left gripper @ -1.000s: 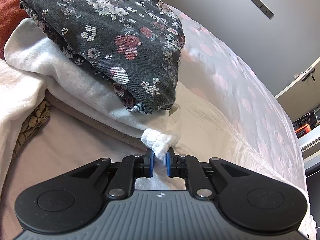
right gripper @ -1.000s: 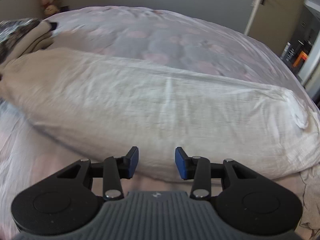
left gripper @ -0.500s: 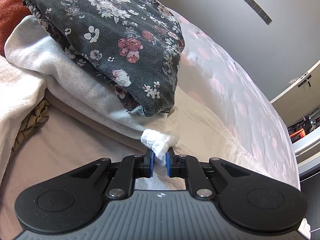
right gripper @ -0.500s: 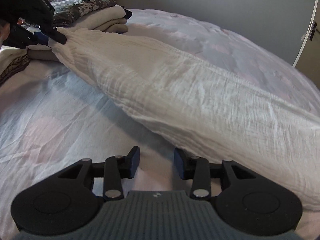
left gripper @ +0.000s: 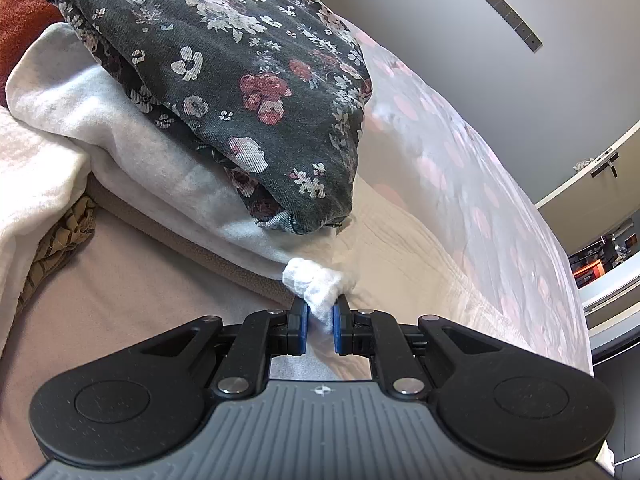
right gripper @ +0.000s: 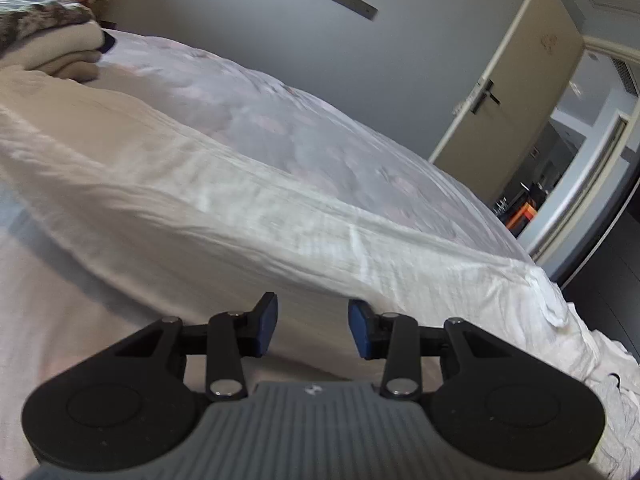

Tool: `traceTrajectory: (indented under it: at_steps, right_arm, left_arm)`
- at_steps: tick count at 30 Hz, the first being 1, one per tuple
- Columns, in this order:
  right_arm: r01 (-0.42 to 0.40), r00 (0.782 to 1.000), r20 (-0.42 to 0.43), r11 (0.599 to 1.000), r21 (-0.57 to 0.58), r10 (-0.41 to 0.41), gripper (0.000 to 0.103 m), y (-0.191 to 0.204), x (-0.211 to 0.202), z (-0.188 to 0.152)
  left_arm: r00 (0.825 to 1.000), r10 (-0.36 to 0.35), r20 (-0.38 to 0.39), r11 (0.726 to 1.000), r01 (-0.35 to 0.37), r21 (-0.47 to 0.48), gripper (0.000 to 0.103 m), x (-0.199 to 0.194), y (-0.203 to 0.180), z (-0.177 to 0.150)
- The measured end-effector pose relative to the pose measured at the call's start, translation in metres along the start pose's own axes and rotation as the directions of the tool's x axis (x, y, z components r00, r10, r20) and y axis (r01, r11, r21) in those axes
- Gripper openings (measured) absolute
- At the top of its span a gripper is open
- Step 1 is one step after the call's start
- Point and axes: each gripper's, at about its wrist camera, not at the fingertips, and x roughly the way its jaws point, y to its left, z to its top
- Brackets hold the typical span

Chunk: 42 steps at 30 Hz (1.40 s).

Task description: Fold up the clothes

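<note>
Grey walls and an open door (right gripper: 508, 92) stand beyond the bed (right gripper: 320, 140), whose cover bears pale pink spots. Across the bed lies the white garment (right gripper: 224, 216), stretched long. The left hand-held gripper (left gripper: 320, 320) pinches a bunched corner of it just beside a pile of folded clothes (left gripper: 224, 92) topped by dark floral cloth. The right hand-held gripper (right gripper: 312, 328) hangs near the garment's edge, jaws spread and pinching nothing.
</note>
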Motion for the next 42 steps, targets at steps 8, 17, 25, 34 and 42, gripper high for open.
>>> traceTrajectory:
  at_steps: [8, 17, 25, 34, 42]
  right_arm:
    - [0.031, 0.948, -0.317, 0.979, 0.201, 0.036, 0.042, -0.117, 0.070, -0.001]
    - [0.110, 0.870, -0.479, 0.902, 0.418, 0.116, 0.042, -0.228, 0.106, -0.003]
    - [0.136, 0.803, -0.578, 0.902, 0.411, 0.142, 0.035, -0.231, 0.123, -0.007]
    - [0.169, 0.763, -0.623, 0.876, 0.451, 0.174, 0.000, -0.257, 0.099, -0.050]
    - [0.193, 0.764, -0.567, 0.730, 0.656, 0.307, 0.012, -0.300, 0.074, -0.093]
  left_arm:
    - [1.000, 0.006, -0.002, 1.000, -0.006, 0.003, 0.010, -0.001, -0.001, 0.000]
    - [1.000, 0.025, -0.009, 0.999, -0.024, 0.022, 0.010, 0.003, -0.006, 0.000]
    - [0.999, 0.041, -0.019, 0.999, -0.041, 0.027, 0.010, 0.008, -0.005, -0.002]
    - [0.998, 0.053, -0.024, 0.998, -0.053, 0.022, 0.010, 0.010, -0.001, -0.003]
    - [0.997, 0.074, -0.031, 0.997, -0.073, 0.028, 0.010, 0.010, -0.002, -0.005]
